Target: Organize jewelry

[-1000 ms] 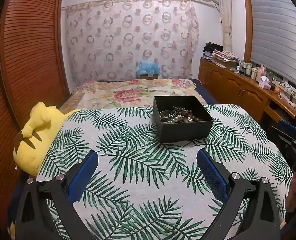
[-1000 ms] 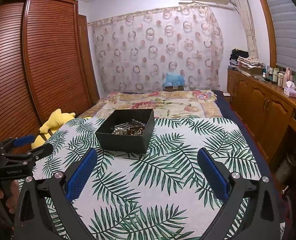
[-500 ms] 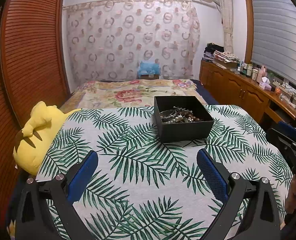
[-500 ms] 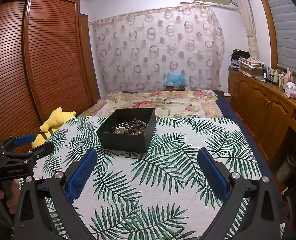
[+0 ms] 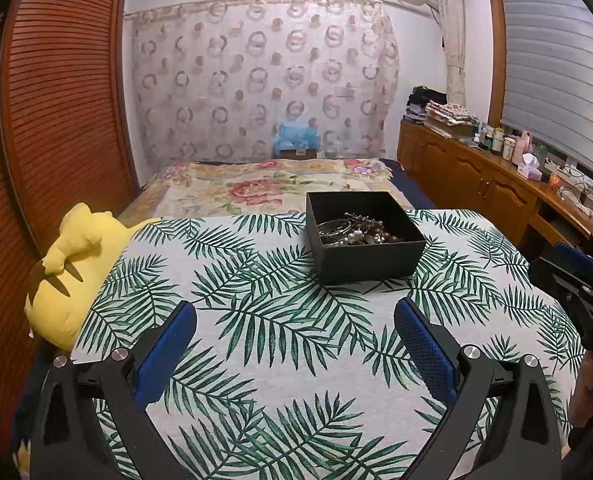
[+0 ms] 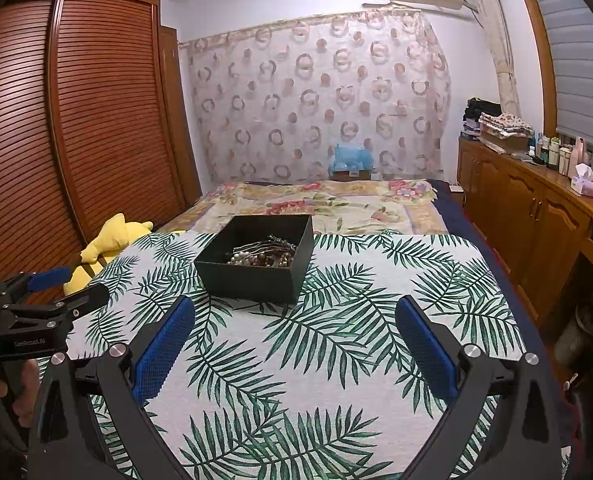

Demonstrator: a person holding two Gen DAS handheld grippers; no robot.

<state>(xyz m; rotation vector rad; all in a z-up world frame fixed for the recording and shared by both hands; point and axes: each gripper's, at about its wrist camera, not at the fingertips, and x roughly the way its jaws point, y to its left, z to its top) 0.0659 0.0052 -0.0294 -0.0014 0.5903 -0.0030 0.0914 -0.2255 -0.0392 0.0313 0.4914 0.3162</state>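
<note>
Jewelry (image 5: 356,232) lies tangled in the black box (image 5: 366,260) on my leaf-print cloth (image 5: 276,340). My left gripper (image 5: 294,322) and right gripper (image 6: 294,316) hover near it, both spread and empty.

Dim, even indoor light, cool bluish cast on walls, soft shadows, sharp focus, strong fisheye bending, dark vignetted corners
</note>
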